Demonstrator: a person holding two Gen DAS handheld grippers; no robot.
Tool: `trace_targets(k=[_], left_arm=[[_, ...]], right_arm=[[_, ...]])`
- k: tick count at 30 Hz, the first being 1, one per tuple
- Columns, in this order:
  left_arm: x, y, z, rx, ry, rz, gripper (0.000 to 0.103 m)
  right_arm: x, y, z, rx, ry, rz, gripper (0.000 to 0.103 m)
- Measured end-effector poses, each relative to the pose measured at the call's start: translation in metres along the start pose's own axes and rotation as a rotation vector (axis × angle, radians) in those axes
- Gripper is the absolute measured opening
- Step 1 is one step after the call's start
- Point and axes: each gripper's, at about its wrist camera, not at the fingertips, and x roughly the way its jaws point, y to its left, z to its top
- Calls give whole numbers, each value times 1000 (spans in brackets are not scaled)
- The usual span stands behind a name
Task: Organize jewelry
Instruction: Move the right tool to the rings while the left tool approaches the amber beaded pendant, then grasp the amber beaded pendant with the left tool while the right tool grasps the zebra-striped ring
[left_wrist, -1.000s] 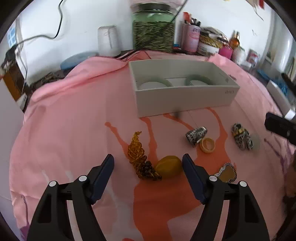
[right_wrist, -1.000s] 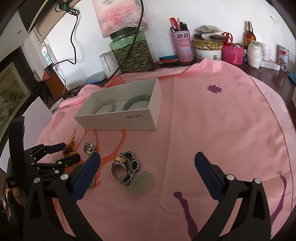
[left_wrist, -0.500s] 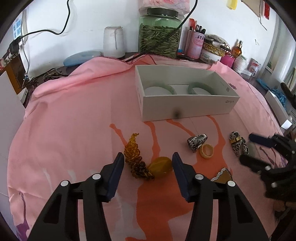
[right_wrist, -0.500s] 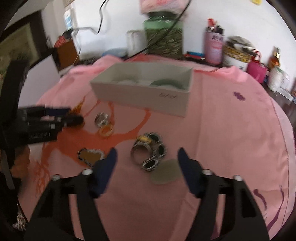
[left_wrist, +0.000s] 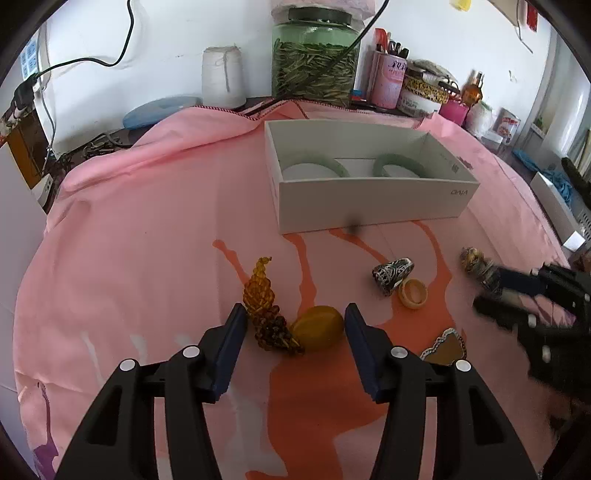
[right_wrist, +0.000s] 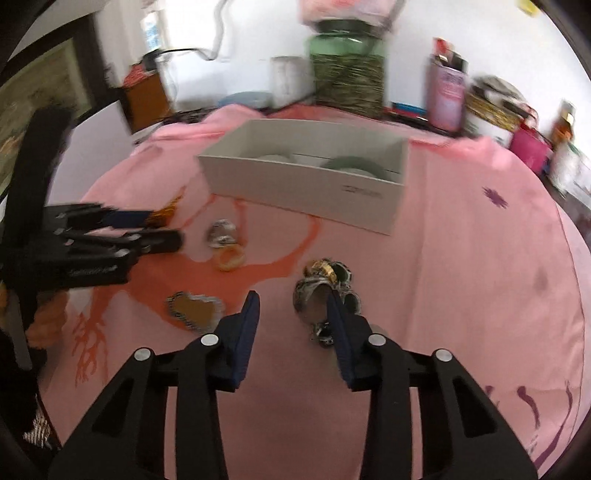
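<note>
left wrist view: left claw (left_wrist: 295, 325) low over the pink cloth (left_wrist: 140, 236) on the surface, jaws part open and stopped closing, flanking an amber bead string (left_wrist: 264, 310) and a yellow stone (left_wrist: 319, 332). left pad just beside the beads, right pad just at the stone's edge; can't tell if either pad presses, no clear grip. white box (left_wrist: 369, 206) far centre, open top, two green bangles (left_wrist: 397, 166) inside, side by side. right of the claw on the cloth: patterned ring (left_wrist: 393, 275), small orange ring (left_wrist: 413, 293) touching it, flat heart-shaped pendant (left_wrist: 445, 347) near right. right claw (left_wrist: 491, 291) enters from the right edge, blurred, tips at a chunky bracelet (left_wrist: 474, 262). green jar (left_wrist: 316, 66) and pink cup (left_wrist: 389, 79) far back by the wall.

right wrist view: blurry. right claw (right_wrist: 293, 314) narrow, jaws have just been closing. bracelet (right_wrist: 325, 288) lies at the right pad, partly behind it; left pad well apart from it, bare cloth (right_wrist: 480, 266) between the pads. not gripped. pendant (right_wrist: 194, 310) just left of the left pad. patterned ring (right_wrist: 221, 232) and orange ring (right_wrist: 231, 258) farther left. left claw (right_wrist: 162, 229) comes in from the left edge, tips at the beads (right_wrist: 164, 212). box (right_wrist: 306, 188) far centre, bangle (right_wrist: 351, 164) visible inside.
</note>
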Motion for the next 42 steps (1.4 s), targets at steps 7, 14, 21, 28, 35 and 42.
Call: trace_targets(k=[7,14,21,28,35,42], left_arm=[[-1,2,0,-15,-2,-9,55],[-6,2,0,-12,-14,-13,55],[-6,1,-1,-11,-12,-20,55],[-7,2,0,-6,-18,-32,52],[-1,11,1,-45,-1,-45,55],[-7,13,2,-48,-43,-25,31]], right_arm=[[-6,2,-1,-16,-35,-8,38],[-9,-5,1,9,-52,-14,38],[-9,5,1,-25,-55,12,38],[-5,13,3,-48,-40,19,38],[-4,10,2,-36,-38,20,38],[-4,8,2,-28,-39,21,38]])
